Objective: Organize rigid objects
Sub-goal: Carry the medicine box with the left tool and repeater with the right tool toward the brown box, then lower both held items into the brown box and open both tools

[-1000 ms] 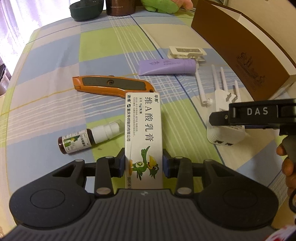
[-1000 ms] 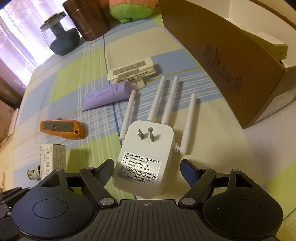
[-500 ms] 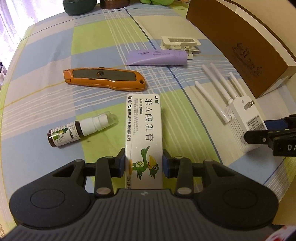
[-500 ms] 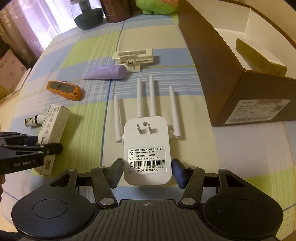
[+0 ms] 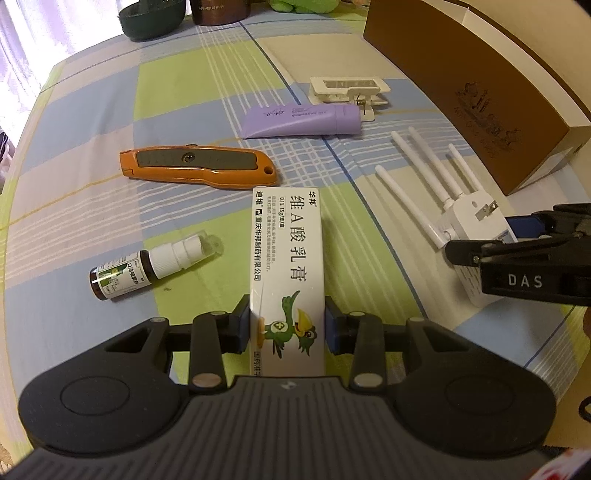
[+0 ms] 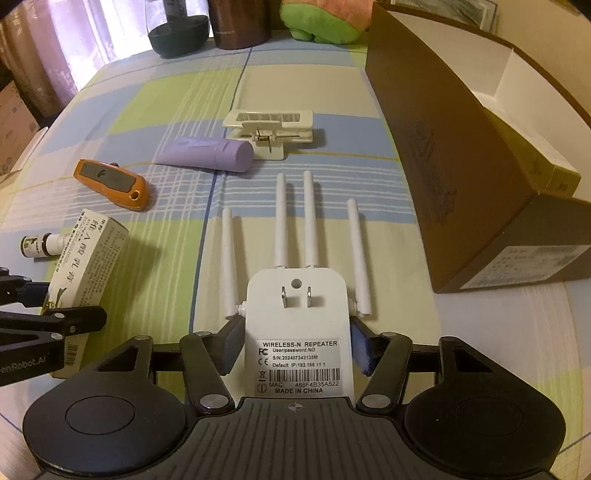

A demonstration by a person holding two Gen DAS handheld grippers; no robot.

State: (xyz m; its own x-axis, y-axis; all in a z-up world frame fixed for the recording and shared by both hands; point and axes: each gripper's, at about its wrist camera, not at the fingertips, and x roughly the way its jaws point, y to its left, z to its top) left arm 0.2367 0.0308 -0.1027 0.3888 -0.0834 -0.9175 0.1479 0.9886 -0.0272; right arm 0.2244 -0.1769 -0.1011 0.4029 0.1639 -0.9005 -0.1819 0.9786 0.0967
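Since before, right gripper (image 6: 297, 345) jaws closed onto the repeater (image 6: 297, 332); left gripper (image 5: 287, 326) still clamps the ointment box (image 5: 287, 258).

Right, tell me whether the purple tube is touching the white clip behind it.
Touching, it seems. In the right wrist view the purple tube has its capped end against the white clip, with no cloth showing between them; the left wrist view shows the same.

Place: a home, a lived-in room rather than a workplace.
Surface: a counter under a checked cloth (image 6: 177, 110) in blue, green and cream.
Window: pale curtains (image 6: 92, 33) with daylight behind them.
Soft toy: a green and pink plush (image 6: 321, 18) at the far edge.
Storage: cardboard boxes (image 6: 14, 122) stacked at the left side.
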